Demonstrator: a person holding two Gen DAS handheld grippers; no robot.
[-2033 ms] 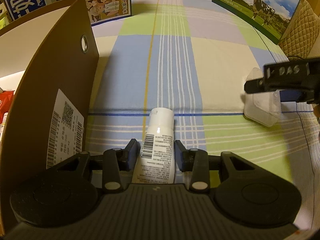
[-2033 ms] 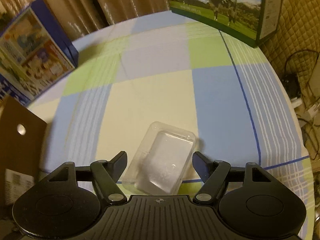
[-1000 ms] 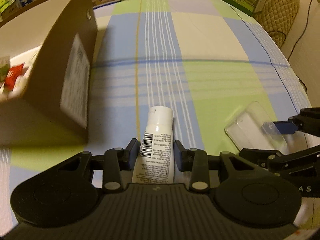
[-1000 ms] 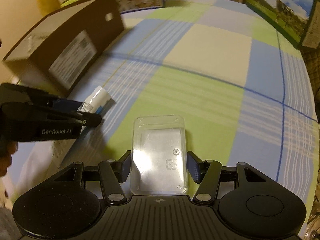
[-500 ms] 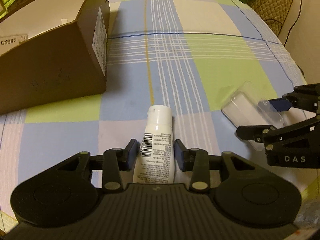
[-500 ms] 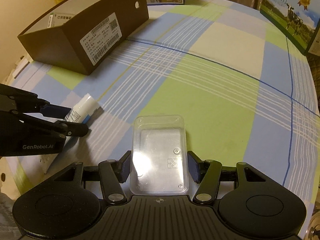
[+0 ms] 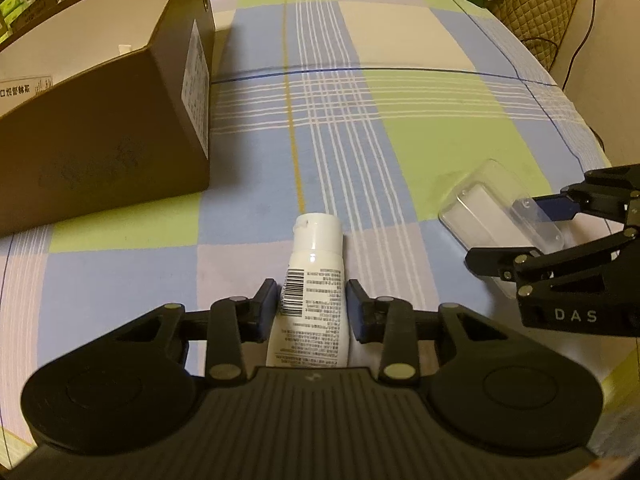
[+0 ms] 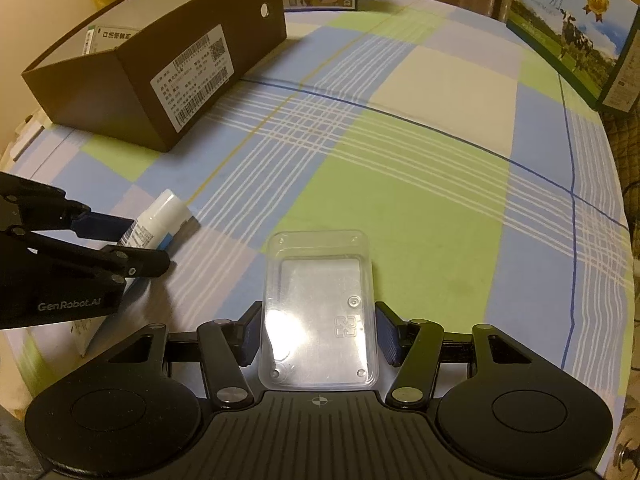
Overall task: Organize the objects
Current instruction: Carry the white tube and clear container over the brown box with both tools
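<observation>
While the left gripper [image 7: 312, 304] squeezes a white tube [image 7: 314, 280] between its two fingers, the right gripper [image 8: 318, 330] squeezes a clear plastic tray [image 8: 318, 308] the same way. Both grippers are closed only as far as the things they hold. The tube's cap points away from the left camera, and the tube has a barcode on it. Both things are over the checked cloth [image 8: 400, 184] on the worktop, side by side; I cannot tell if they touch it. A brown box [image 8: 160, 60] with a white sticker sits open farther back on the left. Milk cartons [image 8: 572, 32] stand at the far edge.
</observation>
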